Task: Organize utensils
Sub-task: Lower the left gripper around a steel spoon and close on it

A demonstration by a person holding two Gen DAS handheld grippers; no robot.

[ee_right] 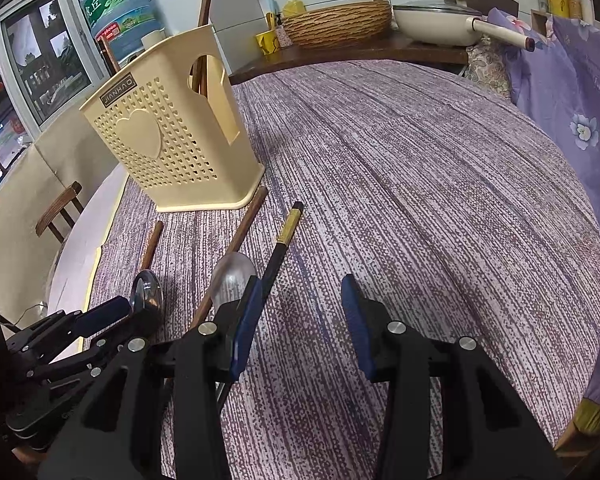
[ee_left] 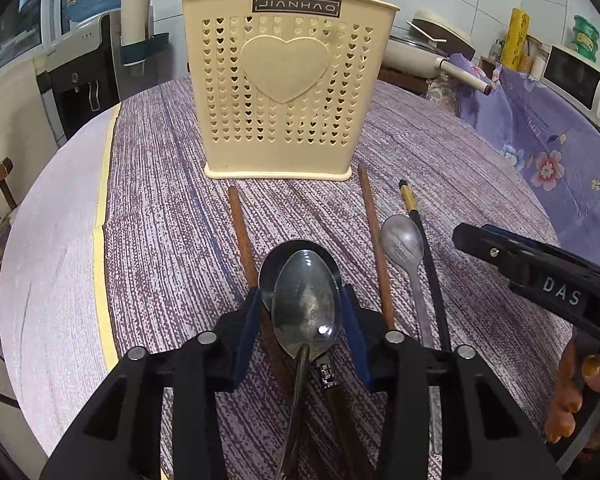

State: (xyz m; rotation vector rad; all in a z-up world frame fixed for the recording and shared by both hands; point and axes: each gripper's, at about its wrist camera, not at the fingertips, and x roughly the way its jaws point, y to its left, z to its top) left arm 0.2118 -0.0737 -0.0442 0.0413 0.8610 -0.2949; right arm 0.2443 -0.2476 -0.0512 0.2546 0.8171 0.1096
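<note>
Two wrist views of a table [ee_right: 420, 184] during the sorting of utensils into a cream holder [ee_left: 284, 92]. The holder stands upright at the far side of the cloth; several brown sticks, seemingly chopsticks, rise from its top, so part of the work is judged done.

Left gripper [ee_left: 302, 312]: its jaws are drawn in around the bowls of two stacked spoons. A steel spoon [ee_left: 306, 312] lies bowl-up over a darker spoon [ee_left: 288, 256], whose rim shows beyond it. The blue pads [ee_left: 248, 320] stand at either edge of the steel bowl; whether they press it firmly or merely flank it cannot be told. Both spoons appear to lie low over the cloth, well short of the holder.

Right gripper [ee_right: 300, 312]: its jaws are spread, with only bare cloth between them. Nothing is held.

Left on the table: two brown chopsticks [ee_left: 374, 240], one to each side of the stacked spoons, the right one reaching almost to the holder's base; a small grey spoon [ee_left: 402, 240]; and a black chopstick [ee_left: 424, 248] with a gold band, just beside that spoon.

The task is judged to be underway, perhaps near its middle: at least six pieces remain outside the holder.
</note>
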